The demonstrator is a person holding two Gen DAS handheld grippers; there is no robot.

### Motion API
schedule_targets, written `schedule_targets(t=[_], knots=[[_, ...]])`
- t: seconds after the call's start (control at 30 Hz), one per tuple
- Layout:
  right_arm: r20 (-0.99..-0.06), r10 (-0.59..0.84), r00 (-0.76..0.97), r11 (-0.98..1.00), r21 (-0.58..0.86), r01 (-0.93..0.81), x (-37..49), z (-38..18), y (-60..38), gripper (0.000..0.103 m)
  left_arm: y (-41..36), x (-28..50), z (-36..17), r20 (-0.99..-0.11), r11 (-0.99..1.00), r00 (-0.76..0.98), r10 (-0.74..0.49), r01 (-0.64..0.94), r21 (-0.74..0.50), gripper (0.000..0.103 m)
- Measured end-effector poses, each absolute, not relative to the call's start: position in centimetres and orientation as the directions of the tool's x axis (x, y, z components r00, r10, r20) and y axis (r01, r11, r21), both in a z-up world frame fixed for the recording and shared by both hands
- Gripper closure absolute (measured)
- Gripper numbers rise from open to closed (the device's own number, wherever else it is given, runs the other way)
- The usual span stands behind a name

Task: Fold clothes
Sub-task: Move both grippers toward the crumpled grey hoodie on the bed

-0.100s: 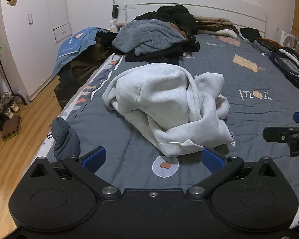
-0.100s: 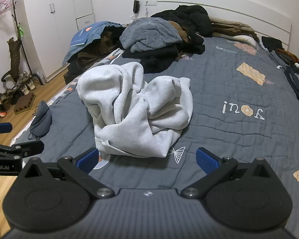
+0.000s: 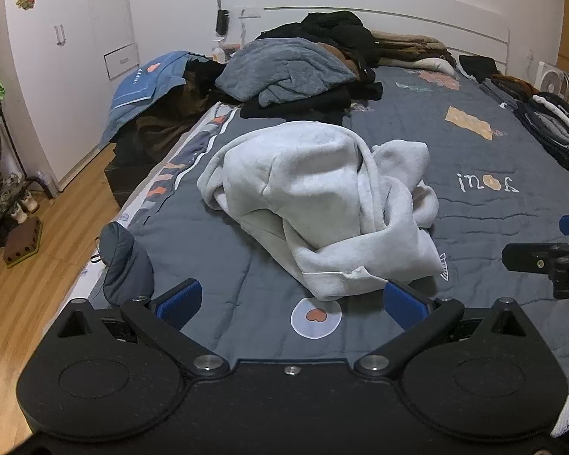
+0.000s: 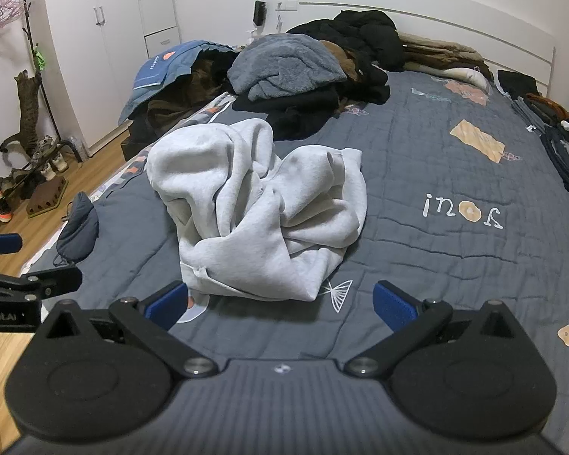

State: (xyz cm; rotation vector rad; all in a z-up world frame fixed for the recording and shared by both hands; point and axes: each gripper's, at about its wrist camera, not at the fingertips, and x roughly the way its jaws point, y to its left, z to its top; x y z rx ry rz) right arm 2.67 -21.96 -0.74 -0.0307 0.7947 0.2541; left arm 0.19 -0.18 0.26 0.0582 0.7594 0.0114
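A crumpled light grey sweatshirt (image 3: 322,204) (image 4: 261,220) lies in a heap on the dark grey quilted bed (image 3: 474,204) (image 4: 455,227). My left gripper (image 3: 291,303) hovers just short of the heap's near edge, its blue pads wide apart and nothing between them. My right gripper (image 4: 280,305) stands open too, close to the heap's near edge, with only quilt between its pads. Each gripper shows at the edge of the other's view: the right gripper (image 3: 550,261) at the right, the left gripper (image 4: 22,280) at the left.
A pile of dark and blue-grey clothes (image 3: 296,72) (image 4: 307,72) fills the head of the bed. Folded dark clothes (image 3: 550,129) line the right edge. A small dark pouch (image 3: 127,265) sits at the left edge. Wooden floor (image 3: 38,284), a white wardrobe (image 4: 106,38) and a shoe rack (image 4: 26,174) lie left.
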Motion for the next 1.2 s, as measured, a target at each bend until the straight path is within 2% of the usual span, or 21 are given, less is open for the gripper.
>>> schedule_targets(t=[0.43,1.2], knots=[[-0.709,0.184,0.681,0.976,0.049,-0.213,3.04,-1.22,-21.9,0.0,-0.15,0.82,0.49,-0.666,0.998,0.745,0.032,0.008,0.057,0.0],[-0.712,0.227,0.665,0.968,0.09,-0.235,3.62,-1.65,-21.76,0.0,-0.16,0.56,0.6,-0.634,0.998,0.773,0.02,0.024,0.061,0.0]])
